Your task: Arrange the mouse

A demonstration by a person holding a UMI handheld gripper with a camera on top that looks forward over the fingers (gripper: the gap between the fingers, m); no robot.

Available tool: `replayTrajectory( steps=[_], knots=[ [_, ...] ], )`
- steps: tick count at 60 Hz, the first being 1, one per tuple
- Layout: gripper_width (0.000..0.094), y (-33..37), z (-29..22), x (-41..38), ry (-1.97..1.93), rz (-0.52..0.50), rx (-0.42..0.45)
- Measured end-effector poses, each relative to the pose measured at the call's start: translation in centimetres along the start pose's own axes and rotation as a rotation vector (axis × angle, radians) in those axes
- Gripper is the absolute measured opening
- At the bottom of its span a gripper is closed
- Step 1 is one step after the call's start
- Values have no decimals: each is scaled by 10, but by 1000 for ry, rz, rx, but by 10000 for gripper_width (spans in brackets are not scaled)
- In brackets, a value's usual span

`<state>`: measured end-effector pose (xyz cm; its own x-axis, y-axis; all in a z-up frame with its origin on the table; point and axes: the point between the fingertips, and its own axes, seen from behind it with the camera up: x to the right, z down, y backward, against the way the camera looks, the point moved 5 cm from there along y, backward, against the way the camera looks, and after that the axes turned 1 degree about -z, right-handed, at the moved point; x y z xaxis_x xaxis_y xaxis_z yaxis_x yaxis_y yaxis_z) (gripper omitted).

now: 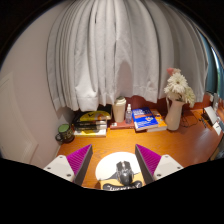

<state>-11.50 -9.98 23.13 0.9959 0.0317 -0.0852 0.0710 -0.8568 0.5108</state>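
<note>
A black mouse point(123, 172) lies on a round white mouse pad point(106, 163) on the wooden desk point(190, 145). My gripper point(114, 151) is open. Its purple pads point(79, 160) stand on either side of the mouse, with a clear gap on each side. The mouse rests on the pad on its own, low between the fingers. A black strip with white lettering point(118, 186) lies just under the mouse's near end.
Beyond the fingers a white vase of flowers point(175, 108) stands at the right. A blue book point(148, 120), a white container point(119, 108), a stack of books point(92, 122) and a dark cup point(64, 132) line the desk's back edge below white curtains point(110, 50).
</note>
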Motion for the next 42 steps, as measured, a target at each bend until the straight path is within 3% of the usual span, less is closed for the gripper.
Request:
replayTrajectory(
  steps=[11,29,42],
  knots=[
    [859,64,-7,-14,-8,-13,67],
    [860,116,49,-27,83,-18,2],
    [859,123,61,-38,74,-33,-3]
  ],
)
